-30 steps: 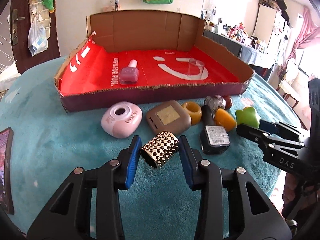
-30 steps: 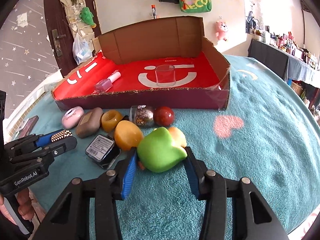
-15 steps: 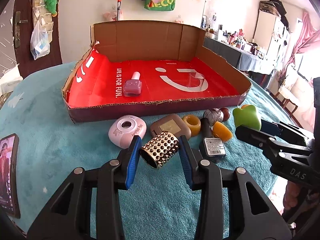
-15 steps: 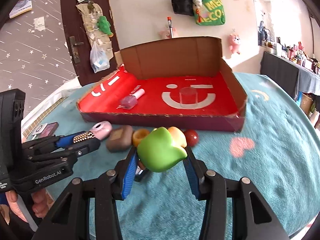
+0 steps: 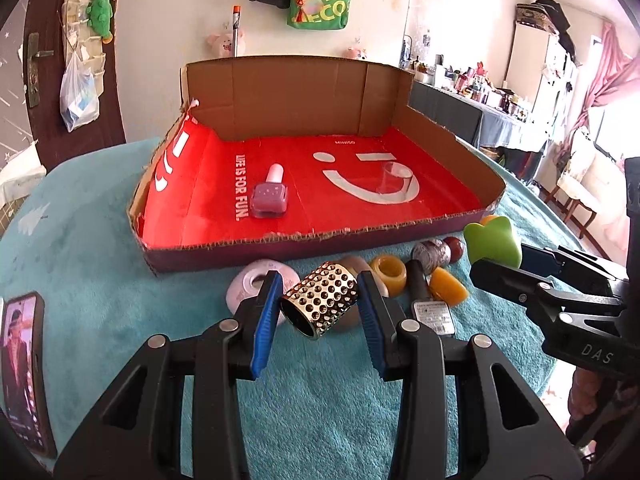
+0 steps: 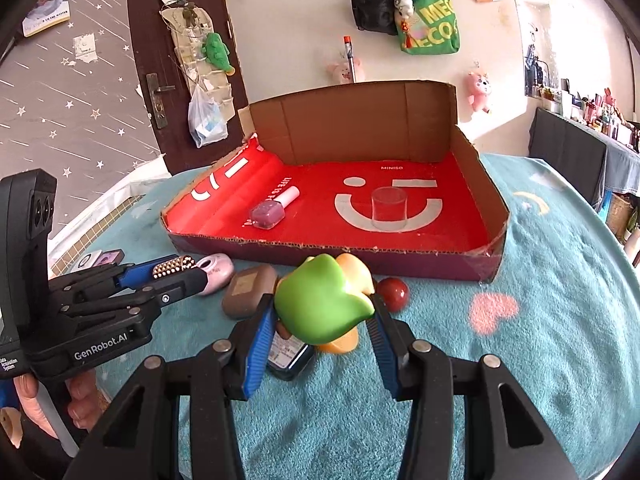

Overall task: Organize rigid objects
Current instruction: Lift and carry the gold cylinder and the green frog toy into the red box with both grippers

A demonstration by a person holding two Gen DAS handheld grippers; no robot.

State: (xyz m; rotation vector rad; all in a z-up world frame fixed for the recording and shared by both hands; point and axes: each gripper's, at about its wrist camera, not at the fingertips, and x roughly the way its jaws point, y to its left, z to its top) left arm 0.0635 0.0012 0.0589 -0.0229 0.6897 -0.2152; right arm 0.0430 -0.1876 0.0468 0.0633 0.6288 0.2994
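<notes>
My left gripper is shut on a gold perforated cylinder, held above the teal cloth in front of the red cardboard tray. My right gripper is shut on a green lobed block, also lifted, in front of the tray. In the tray lie a purple nail polish bottle and a clear cup. The left gripper with the cylinder shows at the left of the right wrist view. The green block shows at the right of the left wrist view.
On the cloth before the tray lie a pink round case, a brown case, a yellow ring, an orange piece, a dark bottle, a speckled ball and a red ball. A phone lies at the left.
Both grippers have risen with their objects and moved toward the tray. The objects on the cloth now sit lower in both views.
</notes>
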